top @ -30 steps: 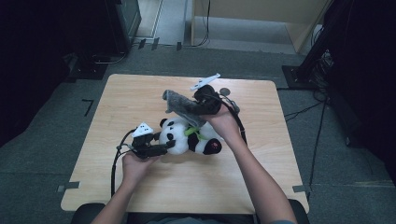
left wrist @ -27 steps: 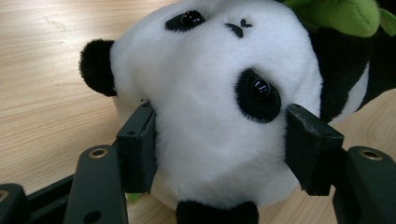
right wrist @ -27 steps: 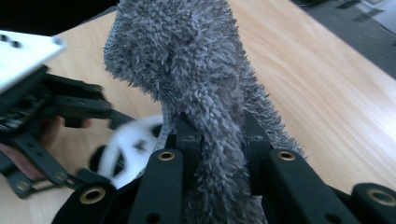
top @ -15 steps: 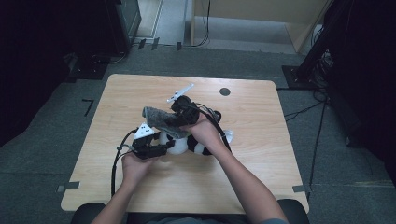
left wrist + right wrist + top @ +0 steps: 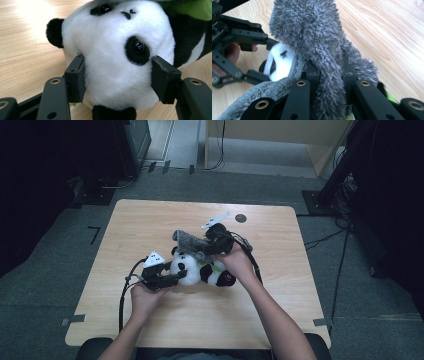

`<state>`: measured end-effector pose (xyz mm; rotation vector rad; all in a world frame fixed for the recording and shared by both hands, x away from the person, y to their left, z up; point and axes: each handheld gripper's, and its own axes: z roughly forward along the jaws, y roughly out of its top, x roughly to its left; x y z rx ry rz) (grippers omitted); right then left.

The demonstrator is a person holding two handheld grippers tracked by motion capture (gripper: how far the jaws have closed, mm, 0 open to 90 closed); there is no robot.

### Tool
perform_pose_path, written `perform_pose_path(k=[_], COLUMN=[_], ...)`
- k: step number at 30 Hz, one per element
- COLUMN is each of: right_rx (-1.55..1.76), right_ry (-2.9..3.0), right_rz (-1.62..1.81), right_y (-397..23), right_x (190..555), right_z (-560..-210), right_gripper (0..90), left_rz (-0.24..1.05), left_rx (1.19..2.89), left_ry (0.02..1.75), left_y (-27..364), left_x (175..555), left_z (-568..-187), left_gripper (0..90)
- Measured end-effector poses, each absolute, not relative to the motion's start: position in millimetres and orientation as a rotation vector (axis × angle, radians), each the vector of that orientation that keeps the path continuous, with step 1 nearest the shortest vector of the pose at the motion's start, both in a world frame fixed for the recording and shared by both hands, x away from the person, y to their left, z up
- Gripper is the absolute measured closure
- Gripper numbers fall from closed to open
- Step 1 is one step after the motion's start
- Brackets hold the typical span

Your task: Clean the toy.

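Panda (image 5: 117, 65) head sits clamped in my left tongs (image 5: 117, 80), just tightened, while my right tongs (image 5: 329, 75), clamped on the grey cloth (image 5: 312, 32), have lowered it onto the head.

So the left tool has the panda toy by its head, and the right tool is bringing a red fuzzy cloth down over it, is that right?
Not quite: the fuzzy cloth is grey, not red, as the right gripper view shows, pinched in the right tool. The rest holds: the left tool has the panda toy by its head, and the cloth hangs over it.
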<state>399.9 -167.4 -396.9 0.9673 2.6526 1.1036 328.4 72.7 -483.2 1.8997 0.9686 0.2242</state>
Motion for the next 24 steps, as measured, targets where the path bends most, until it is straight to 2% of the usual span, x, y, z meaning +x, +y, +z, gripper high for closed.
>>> perform_pose_path(k=[17, 24], right_rx=[1.048, 1.073], right_ry=[2.538, 2.476], right_rz=[1.094, 1.112], right_y=[-238, -254], right_x=[389, 386], right_z=[-391, -384], right_gripper=[75.6, 75.5], left_rz=[0.207, 0.207], left_rx=[1.887, 1.888], left_ry=[0.976, 0.975], left_y=[75, 75], left_x=[330, 330], left_z=[-484, -484], left_gripper=[38.1, 38.1])
